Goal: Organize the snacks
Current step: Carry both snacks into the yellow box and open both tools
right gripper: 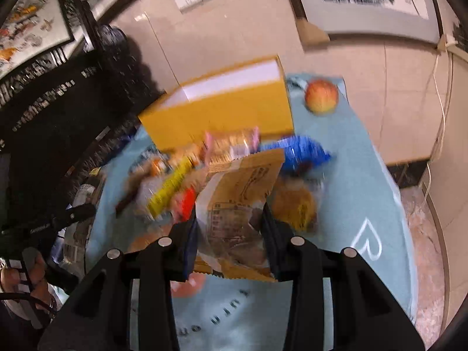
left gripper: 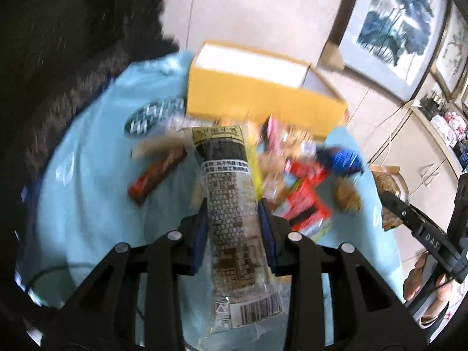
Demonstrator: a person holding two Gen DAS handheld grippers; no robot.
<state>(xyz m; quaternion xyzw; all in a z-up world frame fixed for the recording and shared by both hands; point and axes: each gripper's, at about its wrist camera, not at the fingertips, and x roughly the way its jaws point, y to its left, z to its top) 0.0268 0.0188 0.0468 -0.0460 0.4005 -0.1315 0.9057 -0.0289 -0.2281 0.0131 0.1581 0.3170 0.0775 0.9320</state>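
My left gripper (left gripper: 232, 204) is shut on a long clear snack packet with dark print and a barcode (left gripper: 231, 201), held above the pale blue tablecloth (left gripper: 96, 175). My right gripper (right gripper: 231, 213) is shut on a tan-and-clear snack packet (right gripper: 237, 204), also lifted off the cloth. An open yellow cardboard box (left gripper: 257, 99) (right gripper: 222, 114) stands at the far side of the table. Between box and grippers lies a blurred heap of snacks: a red bar (left gripper: 155, 175), a red packet (left gripper: 307, 201), a blue wrapper (right gripper: 301, 149), a pink packet (right gripper: 231, 143).
A peach-coloured fruit (right gripper: 321, 95) sits on the cloth to the right of the box. A dark chair or sofa (left gripper: 58, 44) borders the table on the left. Framed pictures (left gripper: 395, 23) lean on the tiled wall behind. A person's hand (right gripper: 26, 275) holds the other gripper.
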